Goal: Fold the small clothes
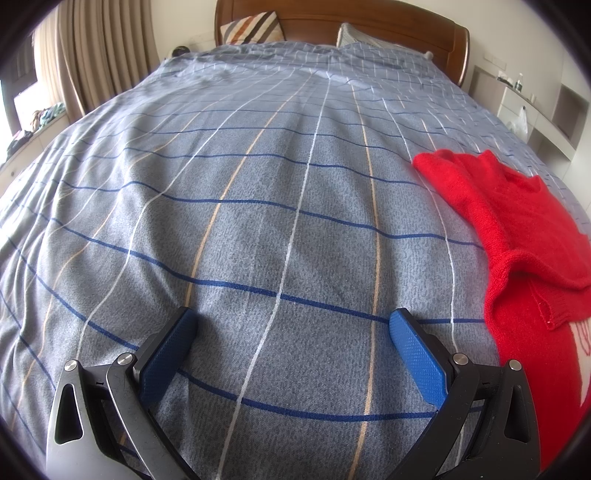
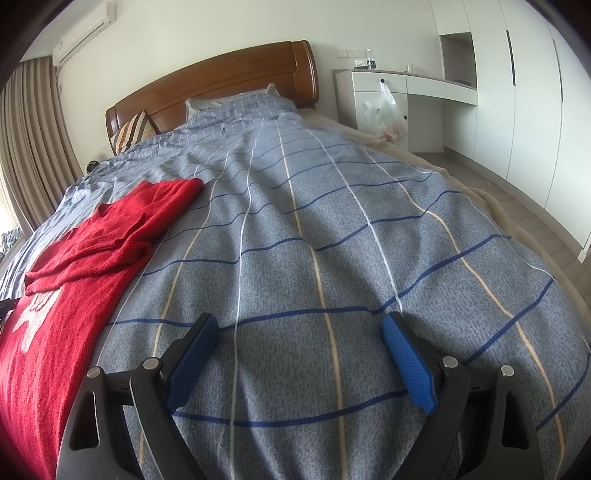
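Beneath my fingers: a bed [image 1: 258, 206] with a wooden headboard [image 2: 221, 85], covered edge to edge by a grey-blue bedspread [image 2: 314, 236] checked with dark blue, white and tan lines. The cloth is mostly smooth and creases toward the head end. There, a pillow [image 1: 354, 35] in a pale case lies partly under the spread, and a diagonally striped cushion [image 1: 253, 27] leans against the headboard. A red knitted sweater [image 1: 517, 236] lies directly on the spread, spread out with one part folded back over itself; a pale motif shows on its front. A beige underlayer [image 2: 517, 218] shows at the bed's far edge.
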Demonstrator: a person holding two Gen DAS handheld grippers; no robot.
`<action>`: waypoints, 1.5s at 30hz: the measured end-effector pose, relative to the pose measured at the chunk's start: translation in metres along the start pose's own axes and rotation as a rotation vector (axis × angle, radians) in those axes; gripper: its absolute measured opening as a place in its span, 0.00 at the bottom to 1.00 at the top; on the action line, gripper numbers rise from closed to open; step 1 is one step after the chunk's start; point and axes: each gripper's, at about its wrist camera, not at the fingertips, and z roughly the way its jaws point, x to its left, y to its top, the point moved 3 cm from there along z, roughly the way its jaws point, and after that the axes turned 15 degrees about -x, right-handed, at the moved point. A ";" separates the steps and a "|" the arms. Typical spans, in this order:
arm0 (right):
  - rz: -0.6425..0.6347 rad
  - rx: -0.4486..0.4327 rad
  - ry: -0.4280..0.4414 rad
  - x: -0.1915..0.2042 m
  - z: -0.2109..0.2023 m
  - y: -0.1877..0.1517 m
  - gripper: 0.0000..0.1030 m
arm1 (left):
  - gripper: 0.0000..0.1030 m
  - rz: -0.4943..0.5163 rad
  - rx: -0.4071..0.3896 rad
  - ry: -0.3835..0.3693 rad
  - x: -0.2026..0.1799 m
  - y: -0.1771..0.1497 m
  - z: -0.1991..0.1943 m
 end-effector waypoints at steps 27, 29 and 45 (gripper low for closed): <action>-0.260 0.185 0.266 0.095 -0.149 0.006 0.92 | 0.98 -0.074 0.057 -0.116 0.004 -0.004 -0.055; -0.222 0.237 0.310 0.098 -0.159 -0.007 0.92 | 0.99 -0.075 0.036 -0.212 -0.003 -0.020 -0.106; 0.083 0.460 0.487 0.126 -0.135 -0.086 0.84 | 0.55 -0.084 0.268 -0.436 -0.074 -0.145 -0.201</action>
